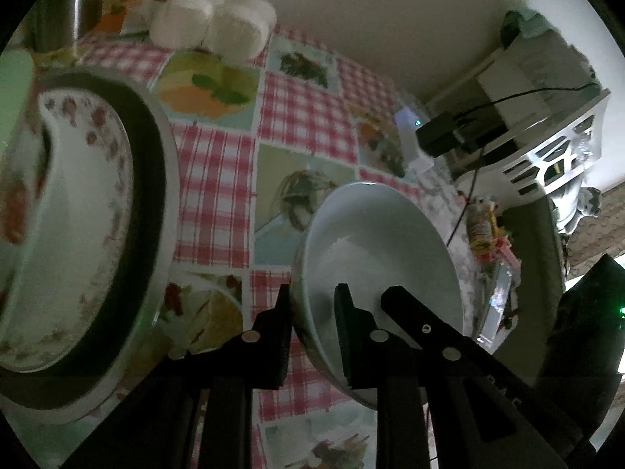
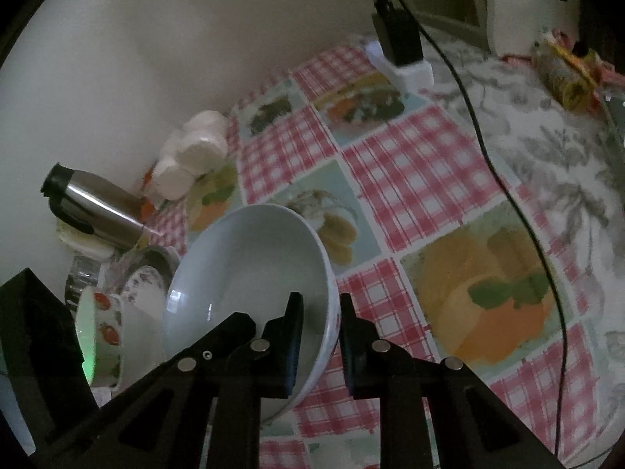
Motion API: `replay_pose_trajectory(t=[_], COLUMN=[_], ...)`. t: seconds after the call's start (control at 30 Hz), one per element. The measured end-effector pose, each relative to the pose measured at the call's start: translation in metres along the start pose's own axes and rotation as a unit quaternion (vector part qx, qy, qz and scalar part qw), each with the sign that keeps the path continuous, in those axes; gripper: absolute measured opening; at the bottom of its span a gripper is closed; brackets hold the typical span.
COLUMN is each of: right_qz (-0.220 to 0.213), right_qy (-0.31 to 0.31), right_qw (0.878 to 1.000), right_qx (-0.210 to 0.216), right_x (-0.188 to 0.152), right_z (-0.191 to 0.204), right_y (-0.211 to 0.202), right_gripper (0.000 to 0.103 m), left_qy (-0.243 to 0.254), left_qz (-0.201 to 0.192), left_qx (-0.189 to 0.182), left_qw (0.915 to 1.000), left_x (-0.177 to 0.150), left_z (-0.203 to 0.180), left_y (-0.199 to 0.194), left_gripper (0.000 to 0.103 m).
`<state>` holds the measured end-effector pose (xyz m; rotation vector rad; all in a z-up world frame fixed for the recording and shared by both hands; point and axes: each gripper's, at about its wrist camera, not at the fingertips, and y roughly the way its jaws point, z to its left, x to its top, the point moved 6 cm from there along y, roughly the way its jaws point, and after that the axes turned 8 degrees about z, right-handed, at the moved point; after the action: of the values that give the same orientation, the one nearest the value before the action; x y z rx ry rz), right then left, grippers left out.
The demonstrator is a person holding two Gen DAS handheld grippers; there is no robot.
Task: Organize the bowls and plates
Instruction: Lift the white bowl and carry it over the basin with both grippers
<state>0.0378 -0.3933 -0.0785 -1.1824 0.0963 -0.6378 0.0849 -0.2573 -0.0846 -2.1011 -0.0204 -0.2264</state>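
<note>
A white bowl [image 1: 383,258] is held tilted above the checked tablecloth. My left gripper [image 1: 312,305] is shut on its left rim, one finger outside and one inside. The bowl also shows in the right wrist view [image 2: 250,273], where my right gripper [image 2: 320,312] is shut on its right rim. A floral plate [image 1: 78,203] lies in a dark-rimmed dish [image 1: 152,179] at the left. A strawberry-patterned bowl [image 2: 105,332] and floral dishes [image 2: 144,281] sit at the left of the right wrist view.
A steel thermos [image 2: 97,207], white rolls [image 2: 191,152] and a foil tray [image 2: 80,273] stand near the wall. A black charger [image 2: 398,35] with a cable [image 2: 508,195] rests on a white block. Snack packets [image 2: 566,74] lie far right.
</note>
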Motion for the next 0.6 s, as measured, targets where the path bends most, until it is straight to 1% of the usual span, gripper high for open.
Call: replay_pose_trajectory(t=[0.13, 0.3, 0.5, 0.6], right_qz=[-0.016, -0.034, -0.055, -0.065], right_qy=[-0.006, -0.023, -0.043, -0.056], right_qw=[1.000, 0.999, 0.997, 0.996], right_qx=[0.009, 0.010, 0.013, 0.012], right_x=[0.000, -0.005, -0.012, -0.016], right_z=[0.016, 0.041, 0.070, 0.086], right_y=[-0.015, -0.033, -0.051, -0.057], right_gripper=[0.019, 0.019, 0.019, 0.019], left_qy=[0.005, 0.018, 0.025, 0.025], left_qz=[-0.015, -0.036, -0.056, -0.061], left_qx=[-0.010, -0.011, -0.015, -0.024], left_qw=[0.9998, 0.9991, 0.9980, 0.9975], left_x=[0.003, 0.004, 0.000, -0.002], left_z=[-0.001, -0.002, 0.005, 0.011], left_y=[-0.024, -0.053, -0.084, -0.098], left_gripper=[0.021, 0.021, 0.021, 0.021])
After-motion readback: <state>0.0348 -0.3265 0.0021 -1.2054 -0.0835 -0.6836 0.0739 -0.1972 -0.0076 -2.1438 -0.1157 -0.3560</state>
